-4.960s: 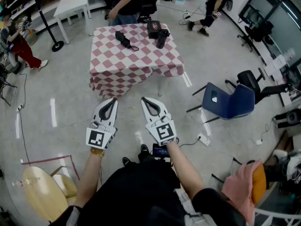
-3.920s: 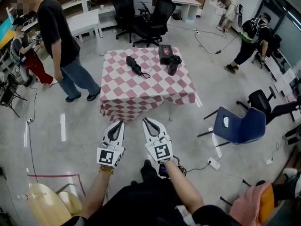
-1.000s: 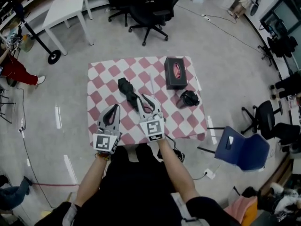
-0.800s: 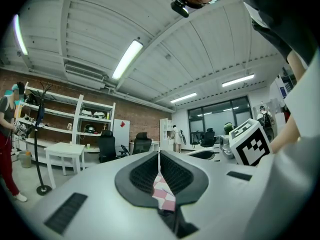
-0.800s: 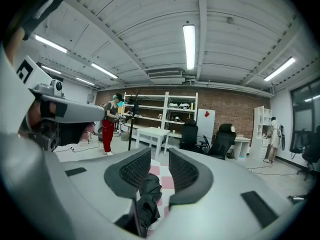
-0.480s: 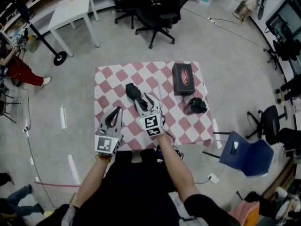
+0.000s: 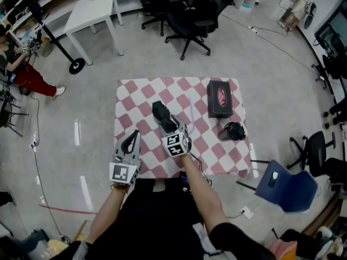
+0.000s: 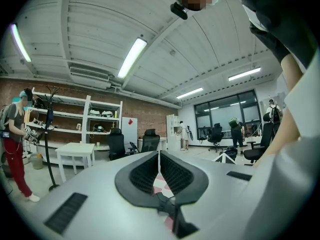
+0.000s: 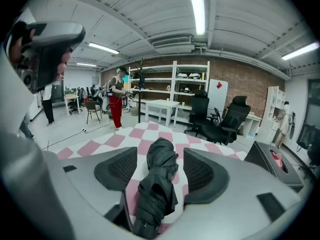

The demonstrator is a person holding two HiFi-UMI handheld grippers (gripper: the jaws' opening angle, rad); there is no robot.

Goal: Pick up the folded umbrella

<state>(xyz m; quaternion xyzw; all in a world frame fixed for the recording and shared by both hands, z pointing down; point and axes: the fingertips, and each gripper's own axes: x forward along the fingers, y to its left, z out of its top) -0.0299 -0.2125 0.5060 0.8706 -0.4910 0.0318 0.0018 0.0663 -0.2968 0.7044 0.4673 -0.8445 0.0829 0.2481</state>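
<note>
Place: open-plan office-cum-lab, indoors.
Floor: bare polished concrete [image 7: 271, 69].
Seating: black swivel chairs [image 7: 190, 10]; blue chair [image 7: 287, 186] off to one side.
Furniture: white desk [image 7: 92, 12]; white shelving [image 9: 187, 91] w/ gear, set vs. brick wall [image 9: 240, 84].
Ceiling: strip lights [image 9: 198, 6], exposed ducts.
Windows: tall glazed wall [image 8: 230, 114].
Centre: small table, red-white check cloth [image 7: 135, 91].
People: several standing about in bkgd, e.g. one in red trousers [image 9: 116, 101].

Mid-frame on the checkered desk [image 7: 141, 93], the right gripper [image 7: 178, 128], jaws just opening, straddles the folded umbrella [image 7: 161, 112] at its near end; the left gripper [image 7: 133, 134] hovers lower left.
</note>
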